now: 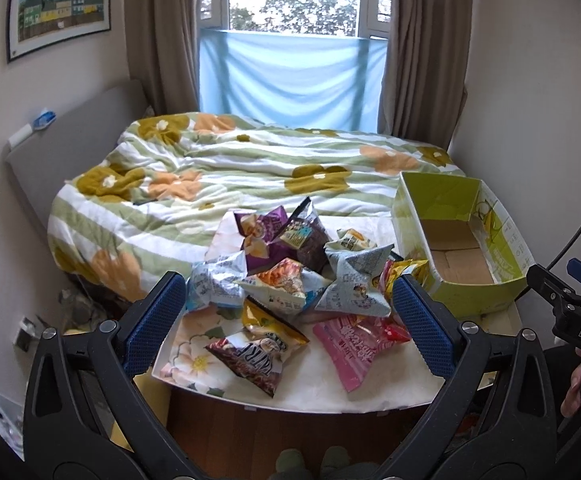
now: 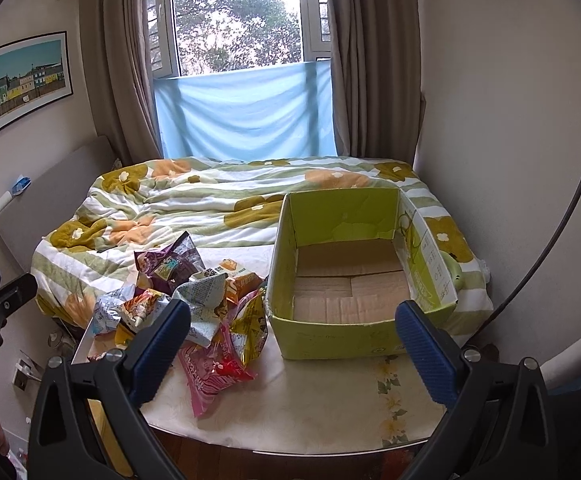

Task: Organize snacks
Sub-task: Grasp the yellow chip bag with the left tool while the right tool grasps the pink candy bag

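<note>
Both jaws stand wide open and hold nothing.

From the left wrist camera, the left gripper (image 1: 290,312) hangs over the near edge of the table (image 1: 330,396). Right between its blue fingers (image 1: 152,320) lies the snack pile (image 1: 290,276): many crinkly bags heaped on each other. A pink bag (image 1: 350,344) sits low, close to the right finger. A dark bag (image 1: 250,356) with big letters sits low, nearer the left finger. Past the right finger, on the far side, stands the green box (image 1: 462,240), with no snacks inside.

From the right wrist camera, the right gripper (image 2: 294,344) hangs in front of the green box (image 2: 330,332). The box sits between the fingers, toward the far side, and only its brown floor shows inside. The snack pile (image 2: 194,300) is by the left finger, and the pink bag (image 2: 210,372) pokes out just inside it.

I think the job has not started yet. A good first pick looks like the pink bag, since it lies loose at the edge of the pile. Pinch it on a flat edge, not the puffy middle, so it does not pop or slip. Lift it up clear of the other bags, then drop it low into the box.
</note>
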The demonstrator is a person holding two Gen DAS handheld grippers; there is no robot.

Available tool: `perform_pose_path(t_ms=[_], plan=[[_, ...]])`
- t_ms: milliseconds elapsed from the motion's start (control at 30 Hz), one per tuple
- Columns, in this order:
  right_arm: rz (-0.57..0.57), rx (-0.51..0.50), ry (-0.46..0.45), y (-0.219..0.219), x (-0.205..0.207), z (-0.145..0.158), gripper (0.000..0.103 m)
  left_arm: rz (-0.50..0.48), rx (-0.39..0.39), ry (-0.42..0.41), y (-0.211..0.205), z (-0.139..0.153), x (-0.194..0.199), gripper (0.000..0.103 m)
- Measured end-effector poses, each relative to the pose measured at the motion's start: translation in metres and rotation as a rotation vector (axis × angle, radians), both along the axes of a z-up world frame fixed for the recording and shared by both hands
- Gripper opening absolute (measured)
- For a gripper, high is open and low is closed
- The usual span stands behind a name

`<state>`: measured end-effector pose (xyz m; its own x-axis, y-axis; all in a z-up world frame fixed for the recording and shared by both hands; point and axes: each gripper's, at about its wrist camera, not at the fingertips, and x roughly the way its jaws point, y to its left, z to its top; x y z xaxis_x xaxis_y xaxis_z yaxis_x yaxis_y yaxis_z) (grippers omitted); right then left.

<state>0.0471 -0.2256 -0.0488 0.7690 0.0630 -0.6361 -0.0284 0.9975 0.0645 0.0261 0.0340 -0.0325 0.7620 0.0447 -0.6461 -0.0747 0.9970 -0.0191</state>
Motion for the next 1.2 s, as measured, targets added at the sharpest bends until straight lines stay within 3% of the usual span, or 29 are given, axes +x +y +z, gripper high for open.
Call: perform_pose_path(t_ms=[267, 467, 733, 967, 1200], plan=[[0.1, 0.069, 0.132, 0.015, 0.018, -0.064, 0.102, 0.046, -0.057, 0.181, 0.041, -0.075, 0.005, 0.102], [0.097, 0.145, 0.257, 0.037, 0.028, -0.117, 0.102, -0.048, -0.098, 0.282, 0.067, -0.127, 0.038, 0.102], [0.001, 0.272, 0.342, 0.068, 0.046, -0.176, 0.102, -0.208, -0.119, 0.416, 0.085, -0.188, 0.088, 0.102], [-0.075, 0.342, 0.368, 0.084, 0.063, -0.211, 0.102, -0.328, -0.112, 0.47, 0.081, -0.219, 0.117, 0.102], [-0.133, 0.354, 0.366, 0.084, 0.077, -0.222, 0.102, -0.402, -0.066, 0.489, 0.069, -0.236, 0.131, 0.102]])
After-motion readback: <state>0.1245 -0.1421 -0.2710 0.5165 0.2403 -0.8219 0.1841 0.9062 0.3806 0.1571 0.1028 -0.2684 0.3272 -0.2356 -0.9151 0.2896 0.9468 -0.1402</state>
